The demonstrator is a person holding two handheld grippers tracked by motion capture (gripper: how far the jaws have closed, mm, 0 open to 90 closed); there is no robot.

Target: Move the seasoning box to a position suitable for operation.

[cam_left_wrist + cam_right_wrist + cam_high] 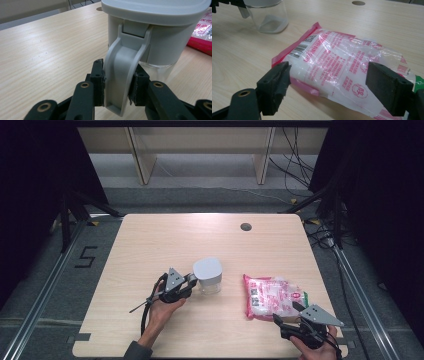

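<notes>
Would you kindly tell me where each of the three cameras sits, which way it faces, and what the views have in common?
High view: above the person's side, looking forward and down on the table; both forearms, left gripper and right gripper show.
Left gripper view: on the left gripper, looking along its jaws, which clamp the jar's clasp.
Right gripper view: on the right gripper, its open jaws flanking the bag.
Shared: jar and bag appear in all three.
</notes>
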